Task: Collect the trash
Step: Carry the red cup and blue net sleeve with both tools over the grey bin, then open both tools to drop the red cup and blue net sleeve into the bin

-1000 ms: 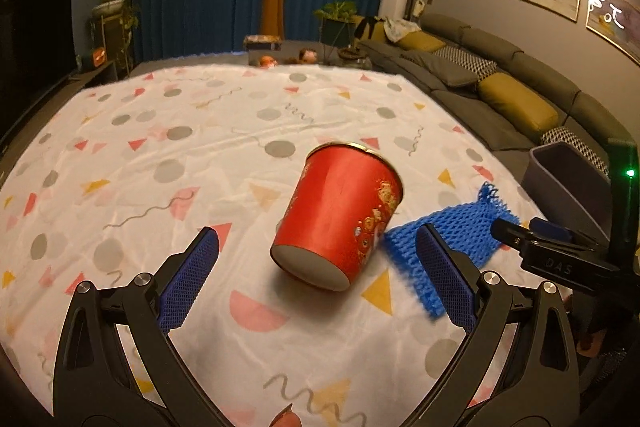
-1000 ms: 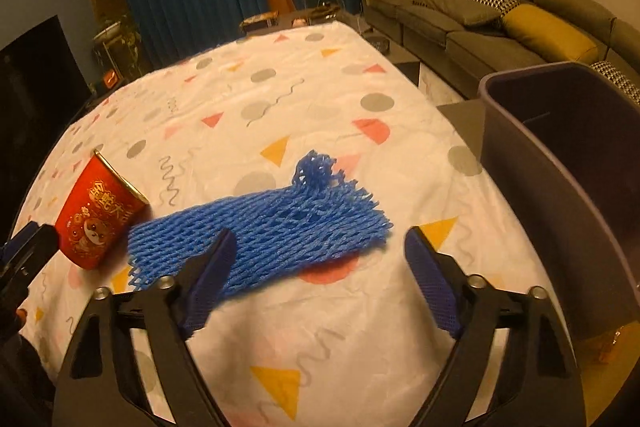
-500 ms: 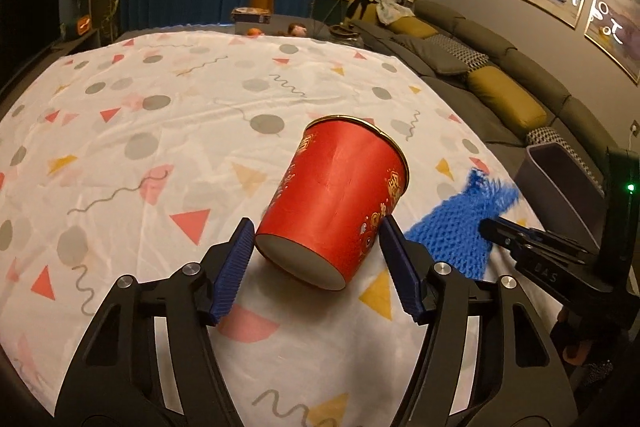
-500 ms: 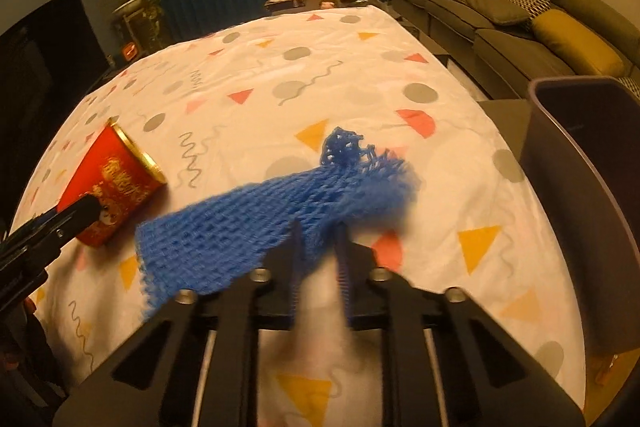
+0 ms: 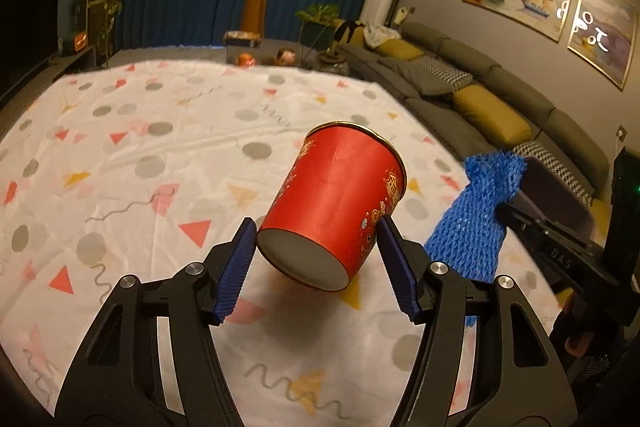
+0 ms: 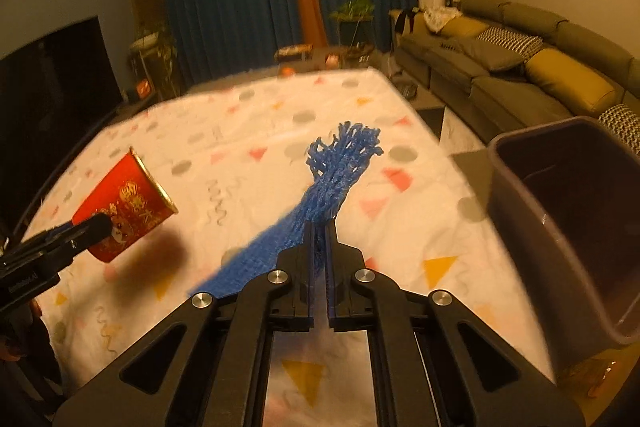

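A red paper cup (image 5: 338,199) with gold print hangs tilted above the patterned tablecloth (image 5: 140,155), base toward the camera. My left gripper (image 5: 316,241) is shut on it, blue pads pressing both sides. The right wrist view also catches the cup (image 6: 124,205) at the left, its shadow on the cloth below. A blue foam net sleeve (image 6: 332,179) is pinched between the pads of my right gripper (image 6: 319,227), which is shut on it; the sleeve droops to both sides, clear of the cloth. The left wrist view has the sleeve (image 5: 476,215) at the right.
A dark grey bin (image 6: 568,219) stands beside the table's right edge, open at the top. A long sofa (image 6: 520,75) with cushions lines the right wall. A television (image 6: 52,75) is at the left, curtains and plants at the back.
Both grippers closed, the left on the red cup and the right on the blue net sleeve. Both things then rose off the cloth.
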`<state>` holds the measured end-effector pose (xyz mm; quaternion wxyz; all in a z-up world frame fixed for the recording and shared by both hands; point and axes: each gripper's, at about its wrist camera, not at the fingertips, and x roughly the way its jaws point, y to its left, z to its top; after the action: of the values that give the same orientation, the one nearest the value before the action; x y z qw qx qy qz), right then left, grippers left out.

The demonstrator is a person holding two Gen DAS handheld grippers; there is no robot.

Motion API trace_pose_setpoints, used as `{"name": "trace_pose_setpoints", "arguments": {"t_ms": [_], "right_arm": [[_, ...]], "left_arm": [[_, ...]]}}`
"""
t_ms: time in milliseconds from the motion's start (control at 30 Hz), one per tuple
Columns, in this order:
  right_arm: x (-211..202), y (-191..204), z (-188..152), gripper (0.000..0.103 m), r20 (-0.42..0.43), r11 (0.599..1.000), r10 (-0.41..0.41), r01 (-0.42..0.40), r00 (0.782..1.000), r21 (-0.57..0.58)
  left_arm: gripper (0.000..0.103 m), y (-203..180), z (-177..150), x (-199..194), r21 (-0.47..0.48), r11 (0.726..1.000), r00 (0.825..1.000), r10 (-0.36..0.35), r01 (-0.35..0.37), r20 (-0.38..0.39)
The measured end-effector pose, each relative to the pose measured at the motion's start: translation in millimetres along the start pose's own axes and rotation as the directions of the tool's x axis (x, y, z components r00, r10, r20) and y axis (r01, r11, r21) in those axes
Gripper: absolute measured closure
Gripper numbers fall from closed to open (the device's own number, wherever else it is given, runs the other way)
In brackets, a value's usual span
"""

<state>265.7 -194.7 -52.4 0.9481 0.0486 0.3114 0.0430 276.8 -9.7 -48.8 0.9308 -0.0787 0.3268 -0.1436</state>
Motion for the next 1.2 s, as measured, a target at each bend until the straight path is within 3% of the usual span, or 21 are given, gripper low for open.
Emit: {"name": "trace_pose_setpoints", "arguments": {"t_ms": [167,300,467,533,667,767,1033,1100,1200], "right_arm": [[-44,-25,11,0.098,0.111,0.999,-0.037,0.033,0.993,0.04],[-81,-57,19,0.098,0.197,0.991,-0.108,0.091,0.974,0.094],[-117,-106,21,0.098,0.266,0.96,-0.263,0.222,0.927,0.173],[-125,-126,19,0.098,0.275,0.938,-0.333,0.287,0.902,0.195],[-123,-156,9,0.098,0.259,0.905,-0.412,0.359,0.874,0.228],[-117,-174,2,0.098,0.237,0.894,-0.428,0.369,0.872,0.255],[-99,-203,-12,0.097,0.182,0.897,-0.395,0.335,0.9,0.289],[-98,-208,-14,0.097,0.173,0.896,-0.38,0.316,0.909,0.312],[-99,-210,-19,0.088,0.164,0.899,-0.36,0.294,0.918,0.325]], "left_arm": [[0.042,-34,8,-12,0.046,0.998,0.999,-0.033,0.032,0.019],[0.042,-80,17,-15,0.094,0.99,0.994,-0.107,0.103,0.031],[0.042,-156,27,-9,0.167,0.965,0.977,-0.21,0.201,0.039],[0.042,-189,30,2,0.19,0.951,0.968,-0.252,0.243,0.023],[0.042,-235,33,31,0.206,0.928,0.949,-0.313,0.311,-0.02],[0.042,-262,29,54,0.216,0.915,0.939,-0.338,0.342,-0.054],[0.041,-299,8,103,0.214,0.893,0.915,-0.362,0.395,-0.178],[0.034,-295,4,109,0.204,0.891,0.908,-0.369,0.406,-0.198],[0.027,-285,2,109,0.191,0.9,0.915,-0.357,0.391,-0.188]]}}
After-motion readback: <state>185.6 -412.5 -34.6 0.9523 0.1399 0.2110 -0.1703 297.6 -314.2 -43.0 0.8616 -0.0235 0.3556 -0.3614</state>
